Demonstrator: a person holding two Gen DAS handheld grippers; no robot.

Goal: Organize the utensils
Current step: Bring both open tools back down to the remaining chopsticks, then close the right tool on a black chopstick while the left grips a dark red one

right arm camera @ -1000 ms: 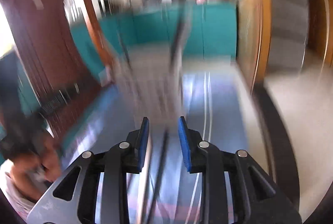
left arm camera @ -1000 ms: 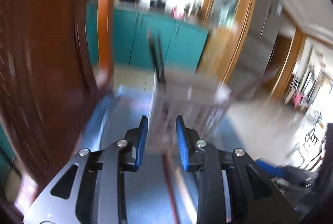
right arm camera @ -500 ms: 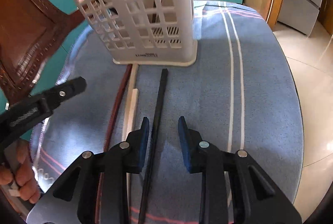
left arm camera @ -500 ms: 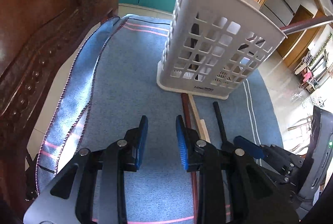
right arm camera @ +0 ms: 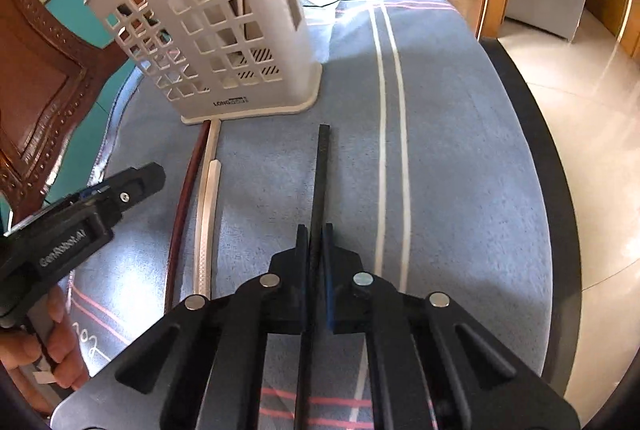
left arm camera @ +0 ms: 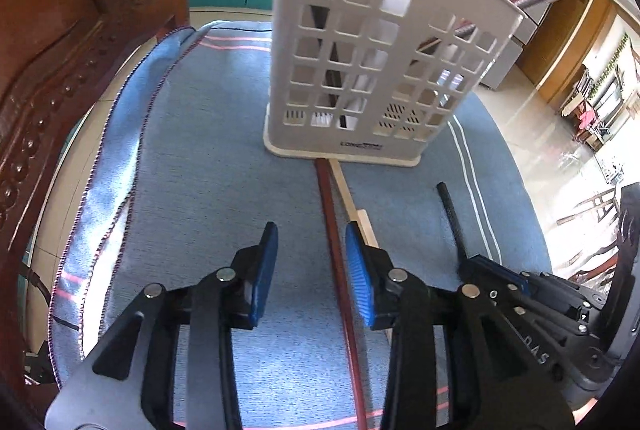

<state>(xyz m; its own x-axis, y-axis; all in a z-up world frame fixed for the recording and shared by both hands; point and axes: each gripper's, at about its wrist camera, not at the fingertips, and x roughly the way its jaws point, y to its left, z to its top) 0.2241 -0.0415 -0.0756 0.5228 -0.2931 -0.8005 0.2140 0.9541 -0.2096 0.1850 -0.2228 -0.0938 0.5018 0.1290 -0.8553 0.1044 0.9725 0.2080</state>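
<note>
1. Utensils were what the scene turned on: a blue towel (right arm camera: 460,150) covered the table, and a white slotted holder (right arm camera: 208,30) stood upright toward its far side, with several long handles already leaning inside it.
2. Three sticks lay on the towel before the holder: a dark red one (left arm camera: 340,270) and a pale one (right arm camera: 208,206) side by side, their far tips touching the holder's base, and a black one (right arm camera: 322,182) set apart to their right.
3. The left gripper (left arm camera: 312,270) hovered with its fingers spread and empty, the dark red stick lying between them below.
4. The right gripper (right arm camera: 316,262) had its fingers pinched tight on the black stick partway along its length.
5. The step in hand appeared to be lifting that black stick; done well, it would call for a firm pinch, tilting the stick upright, and lowering its end through the holder's open top without knocking the holder over.
</note>
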